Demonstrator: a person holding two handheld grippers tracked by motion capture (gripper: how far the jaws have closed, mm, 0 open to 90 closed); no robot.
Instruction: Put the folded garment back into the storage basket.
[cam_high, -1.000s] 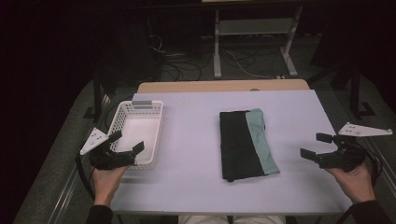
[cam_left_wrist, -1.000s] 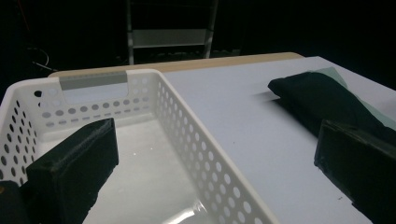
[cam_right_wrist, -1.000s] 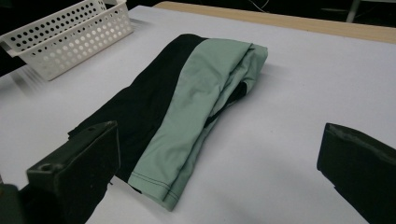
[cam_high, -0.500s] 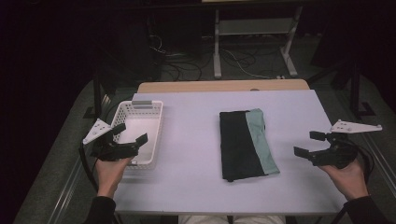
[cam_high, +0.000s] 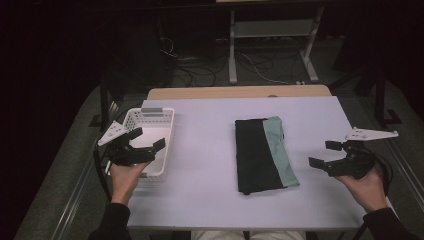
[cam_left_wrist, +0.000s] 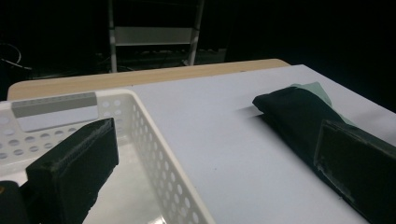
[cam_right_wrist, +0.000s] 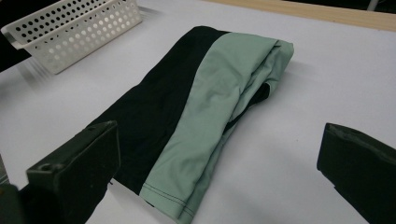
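Left gripper (cam_high: 148, 139) spread above the white basket (cam_high: 167, 131). Right gripper (cam_high: 325, 154) spread beside the folded black-and-green garment (cam_high: 264, 154) on the table (cam_high: 205, 125).

The room is lying in deep darkness around a pale table (cam_high: 210, 125) with a wooden edge (cam_high: 240, 92) at 12 o'clock. Beyond it a grey metal stand (cam_high: 272, 45) is standing on the dark floor — loose cables (cam_high: 200, 65) are trailing at 11 o'clock.
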